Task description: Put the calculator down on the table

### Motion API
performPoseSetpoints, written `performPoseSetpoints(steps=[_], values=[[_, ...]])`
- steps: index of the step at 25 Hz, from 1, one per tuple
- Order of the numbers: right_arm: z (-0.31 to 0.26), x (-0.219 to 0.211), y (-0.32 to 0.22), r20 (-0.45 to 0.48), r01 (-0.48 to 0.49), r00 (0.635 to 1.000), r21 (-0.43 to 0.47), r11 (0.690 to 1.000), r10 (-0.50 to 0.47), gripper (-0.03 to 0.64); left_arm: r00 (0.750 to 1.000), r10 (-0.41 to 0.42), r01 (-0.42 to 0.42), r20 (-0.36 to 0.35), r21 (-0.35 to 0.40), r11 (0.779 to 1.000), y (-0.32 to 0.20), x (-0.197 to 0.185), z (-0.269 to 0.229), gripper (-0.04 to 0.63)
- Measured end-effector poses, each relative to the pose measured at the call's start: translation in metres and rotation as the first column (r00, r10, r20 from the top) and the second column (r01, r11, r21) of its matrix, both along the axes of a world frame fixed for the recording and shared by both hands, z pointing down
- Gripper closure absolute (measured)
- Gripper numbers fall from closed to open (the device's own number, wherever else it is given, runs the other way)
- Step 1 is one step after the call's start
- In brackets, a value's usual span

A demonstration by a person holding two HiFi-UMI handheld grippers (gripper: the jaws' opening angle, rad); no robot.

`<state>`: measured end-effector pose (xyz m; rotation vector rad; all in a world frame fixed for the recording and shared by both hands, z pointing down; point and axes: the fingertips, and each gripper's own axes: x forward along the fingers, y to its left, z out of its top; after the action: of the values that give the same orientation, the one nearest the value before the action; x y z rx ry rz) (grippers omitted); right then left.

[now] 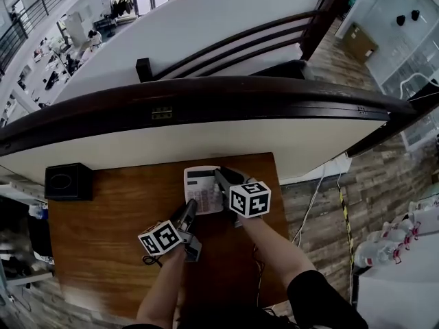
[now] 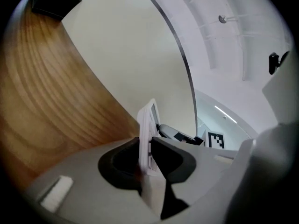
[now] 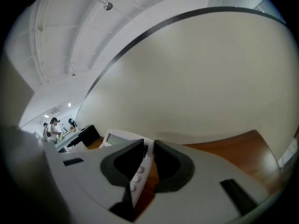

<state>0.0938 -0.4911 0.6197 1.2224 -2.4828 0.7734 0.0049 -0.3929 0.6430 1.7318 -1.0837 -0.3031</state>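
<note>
calc (image 1: 200, 187) pinched in L gripper (image 1: 188, 210) + R gripper (image 1: 221, 179) jaws | lower level onto bench (image 1: 103, 218) | release both together

In the head view the right gripper (image 1: 223, 178) covers the right edge of the calculator (image 1: 199, 187), whose print is too small to read. The left gripper view's rim cuts off the black box (image 2: 53, 1).
</note>
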Motion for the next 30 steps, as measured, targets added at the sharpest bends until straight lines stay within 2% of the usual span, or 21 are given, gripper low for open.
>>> performPoseSetpoints(steps=[4,9,13,17,19,24,27,30], values=[[0.007,-0.001,-0.013,0.001,0.0,1.0,-0.005,1.0,0.0,0.551,0.995,-0.029,0.029,0.096,0.007,1.0,-0.013,-0.003,0.005,0.515],[0.017,0.0,-0.024,0.003,0.003,1.0,-0.014,1.0,-0.003,0.551,0.981,-0.023,0.023,0.19,0.002,1.0,-0.022,0.0,0.014,0.511],[0.021,-0.002,-0.03,-0.004,0.007,1.0,-0.011,1.0,-0.007,0.551,0.953,-0.02,0.026,0.301,-0.014,1.0,-0.027,-0.001,0.022,0.501],[0.029,0.001,-0.034,-0.012,-0.015,1.0,-0.027,1.0,0.015,0.551,0.935,-0.018,0.026,0.353,-0.016,1.0,-0.033,-0.001,0.023,0.5],[0.031,0.001,-0.034,-0.018,-0.014,1.0,-0.029,0.999,0.013,0.551,0.916,-0.005,0.015,0.402,-0.021,1.0,-0.034,-0.002,0.025,0.497],[0.034,0.0,-0.038,-0.022,-0.021,1.0,-0.015,1.0,0.021,0.551,0.838,0.031,0.003,0.545,-0.061,0.998,-0.038,-0.001,0.036,0.491],[0.032,-0.002,-0.041,-0.022,-0.022,1.0,-0.003,1.0,0.022,0.551,0.805,0.046,0.001,0.591,-0.078,0.997,-0.04,0.0,0.039,0.488],[0.031,-0.004,-0.042,-0.028,-0.016,0.999,0.006,1.0,0.016,0.551,0.783,0.056,-0.011,0.619,-0.076,0.997,-0.042,-0.001,0.04,0.488]])
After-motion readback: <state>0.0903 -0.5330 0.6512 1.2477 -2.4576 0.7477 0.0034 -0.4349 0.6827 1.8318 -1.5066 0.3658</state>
